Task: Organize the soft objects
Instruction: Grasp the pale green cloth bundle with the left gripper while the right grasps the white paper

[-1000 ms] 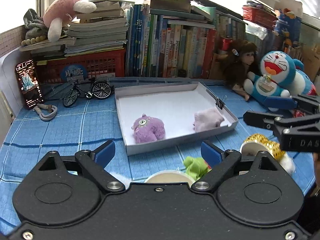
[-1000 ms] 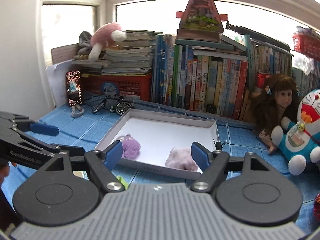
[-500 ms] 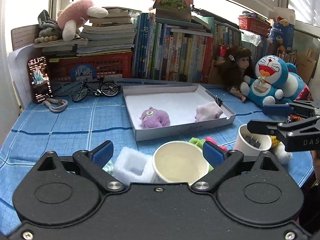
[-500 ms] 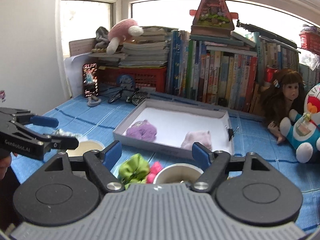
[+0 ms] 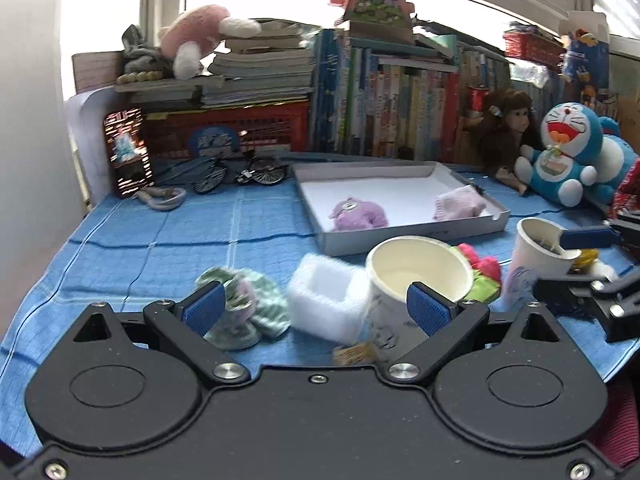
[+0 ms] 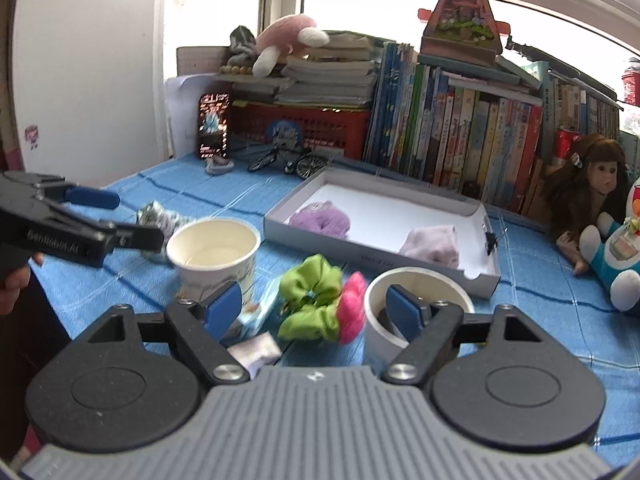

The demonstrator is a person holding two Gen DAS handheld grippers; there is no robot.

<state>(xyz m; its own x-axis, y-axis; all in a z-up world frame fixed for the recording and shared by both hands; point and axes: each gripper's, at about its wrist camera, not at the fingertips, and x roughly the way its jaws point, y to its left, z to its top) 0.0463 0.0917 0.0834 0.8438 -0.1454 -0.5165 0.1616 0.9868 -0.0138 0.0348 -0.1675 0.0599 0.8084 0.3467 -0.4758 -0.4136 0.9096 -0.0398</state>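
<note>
Scrunchies, green (image 6: 310,298) and pink (image 6: 352,306), lie bunched together on the blue cloth (image 6: 540,292) just ahead of your right gripper (image 6: 316,308), between its two blue pads, which stand wide apart and hold nothing. One paper cup (image 6: 212,254) stands beyond its left pad and a second cup (image 6: 416,292) sits at its right pad (that pad overlaps the rim in the view, so contact cannot be judged). Farther ahead, the white tray (image 6: 476,276) already holds a purple plush (image 6: 320,220) and a pale pink soft piece (image 6: 434,240), well apart from each other. Your left gripper (image 5: 318,306) is spread wide as well, with nothing clamped: a striped green-and-white scrunchie (image 5: 248,308) lies just beside its left pad, a white foam block (image 5: 326,300) sits between the pads, and the first cup (image 5: 416,280) stands by its right pad.
</note>
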